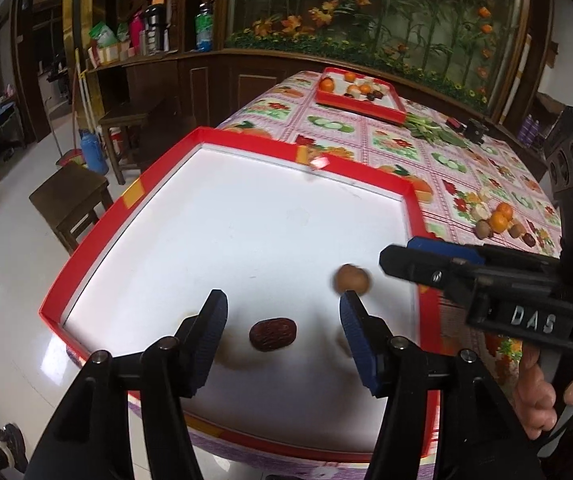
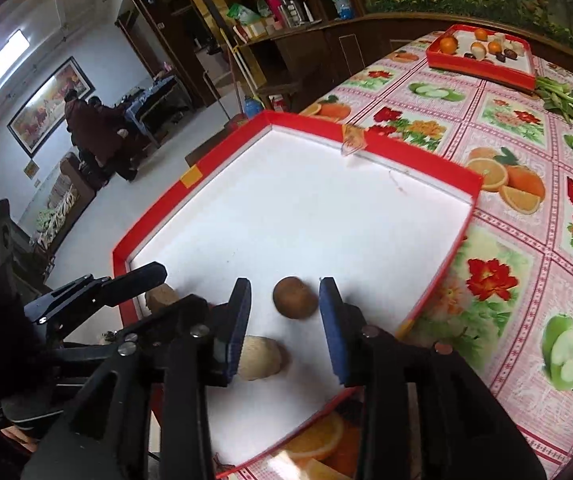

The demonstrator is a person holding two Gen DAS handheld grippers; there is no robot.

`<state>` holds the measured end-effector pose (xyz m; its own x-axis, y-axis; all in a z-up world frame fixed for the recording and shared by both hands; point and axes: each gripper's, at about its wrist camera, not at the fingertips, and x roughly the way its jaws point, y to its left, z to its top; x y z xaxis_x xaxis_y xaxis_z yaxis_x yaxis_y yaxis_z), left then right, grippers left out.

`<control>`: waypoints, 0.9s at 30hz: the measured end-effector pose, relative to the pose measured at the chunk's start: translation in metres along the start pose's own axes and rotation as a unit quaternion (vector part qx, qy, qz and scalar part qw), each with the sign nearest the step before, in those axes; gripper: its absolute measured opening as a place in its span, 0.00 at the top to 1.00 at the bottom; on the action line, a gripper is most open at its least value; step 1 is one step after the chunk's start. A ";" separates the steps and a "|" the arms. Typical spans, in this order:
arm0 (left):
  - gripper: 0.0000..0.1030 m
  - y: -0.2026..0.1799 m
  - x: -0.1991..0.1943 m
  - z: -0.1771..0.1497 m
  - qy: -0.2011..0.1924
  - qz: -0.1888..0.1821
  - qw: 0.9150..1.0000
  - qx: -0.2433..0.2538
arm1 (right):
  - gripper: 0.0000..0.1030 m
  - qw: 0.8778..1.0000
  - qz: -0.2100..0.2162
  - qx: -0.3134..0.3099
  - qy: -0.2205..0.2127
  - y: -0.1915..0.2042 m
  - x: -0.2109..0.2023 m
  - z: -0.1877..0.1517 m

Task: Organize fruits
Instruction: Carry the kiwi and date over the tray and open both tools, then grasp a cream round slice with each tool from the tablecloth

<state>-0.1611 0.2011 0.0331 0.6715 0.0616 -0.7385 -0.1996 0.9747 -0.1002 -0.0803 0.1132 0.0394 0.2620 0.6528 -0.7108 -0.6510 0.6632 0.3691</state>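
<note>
A red-rimmed tray (image 1: 246,140) with a white floor fills both views. My left gripper (image 1: 282,312) hangs open over its near part, and a dark red date (image 1: 272,334) lies loose on the floor between the fingers. A round brown fruit (image 1: 351,279), blurred, sits just past the right finger. In the right wrist view that brown fruit (image 2: 295,298) rests between the fingers of my right gripper (image 2: 285,282), which is open with a gap on the left side. A pale fruit (image 2: 258,358) lies under the left finger. Another pale fruit (image 2: 161,298) is half hidden.
A second red tray (image 1: 358,104) with oranges and dates stands at the table's far end. Loose fruits (image 1: 500,220) lie on the flowered cloth to the right, with green leaves (image 1: 434,130) beyond. Wooden stools (image 1: 70,200) stand on the floor left of the table. People (image 2: 94,136) stand far off.
</note>
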 end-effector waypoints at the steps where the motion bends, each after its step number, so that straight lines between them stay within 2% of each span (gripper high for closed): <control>1: 0.41 -0.005 -0.001 0.001 -0.002 -0.002 1.000 0.006 | 0.57 1.000 -0.003 0.003 -0.006 -0.005 -0.004 0.000; 5: 0.40 -0.031 -0.008 0.006 -0.015 -0.012 0.999 0.033 | 0.56 0.999 -0.005 0.033 -0.024 -0.031 -0.020 -0.002; 9: 0.37 -0.072 -0.010 0.013 -0.018 -0.044 0.996 0.075 | 0.56 0.997 -0.020 0.068 -0.043 -0.063 -0.048 -0.010; 14: 0.35 -0.127 -0.004 0.008 -0.013 -0.080 0.986 0.142 | 0.56 0.990 -0.072 0.090 -0.077 -0.115 -0.105 -0.035; 17: 0.35 -0.157 0.004 0.001 0.005 -0.097 0.980 0.172 | 0.56 0.980 -0.115 0.135 -0.092 -0.164 -0.143 -0.060; 22: 0.35 -0.195 0.016 -0.004 0.026 -0.123 0.972 0.198 | 0.57 0.960 -0.190 0.191 -0.071 -0.229 -0.168 -0.090; 25: 0.35 -0.213 0.022 -0.004 0.032 -0.127 0.968 0.215 | 0.57 0.955 -0.207 0.206 -0.054 -0.249 -0.167 -0.095; 27: 0.35 -0.221 0.024 -0.004 0.038 -0.129 0.966 0.219 | 0.57 0.956 -0.210 0.198 -0.043 -0.252 -0.162 -0.094</control>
<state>-0.1043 -0.0135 0.0348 0.6012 -0.1952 -0.7749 0.2995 0.9541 -0.0079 -0.0256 -0.1938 0.0050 0.5102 0.3146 -0.8004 -0.1587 0.9491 0.2719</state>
